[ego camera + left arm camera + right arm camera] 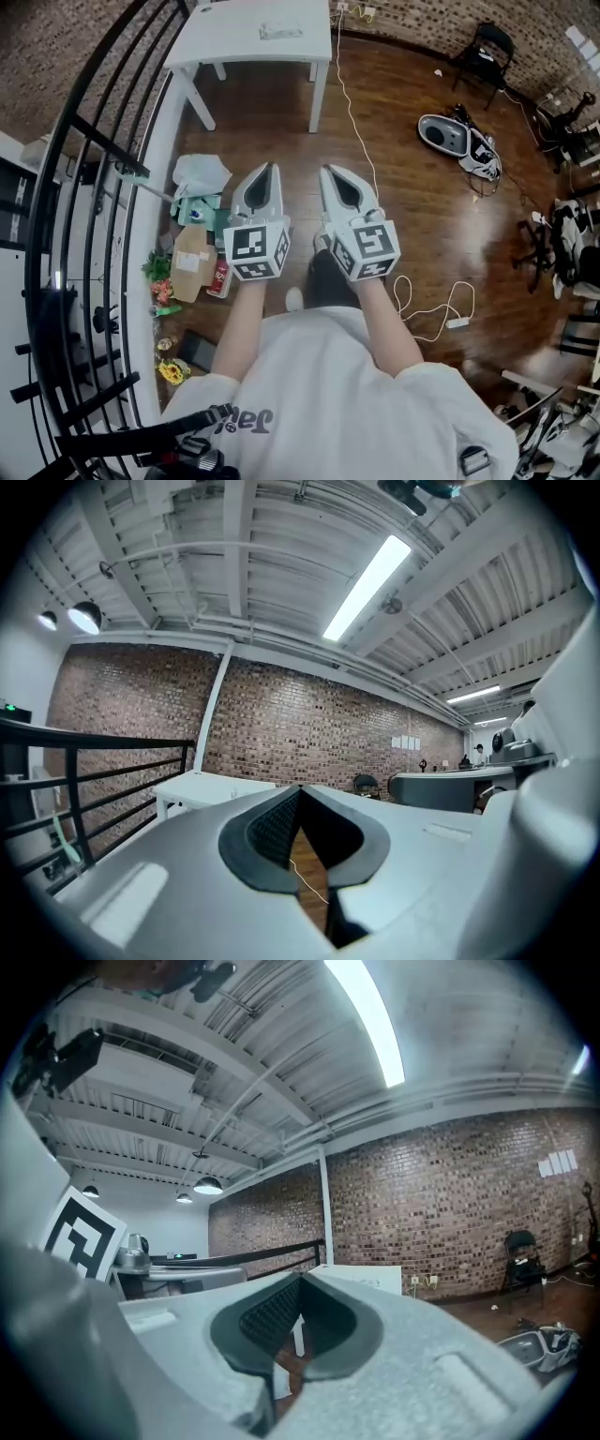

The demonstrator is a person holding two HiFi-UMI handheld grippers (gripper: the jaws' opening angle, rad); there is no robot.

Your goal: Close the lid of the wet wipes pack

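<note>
A white table (pixel 234 37) stands at the top of the head view on a wooden floor (pixel 403 216). A black railing (pixel 103 131) curves down the left edge. Beside it lie a plastic bag (pixel 199 174), a cardboard box (pixel 193 262) and a red can (pixel 221 277). A white cable (pixel 352 103) runs from the top towards a power strip (pixel 458 322) at lower right. A dark chair (pixel 487 52) sits at upper right.

My white table (pixel 234 42) has just one small packet (pixel 280 31) on top. The wood floor (pixel 403 216) has a white cable (pixel 352 103), a cardboard box (pixel 192 264) and a plastic bag (pixel 200 173).
</note>
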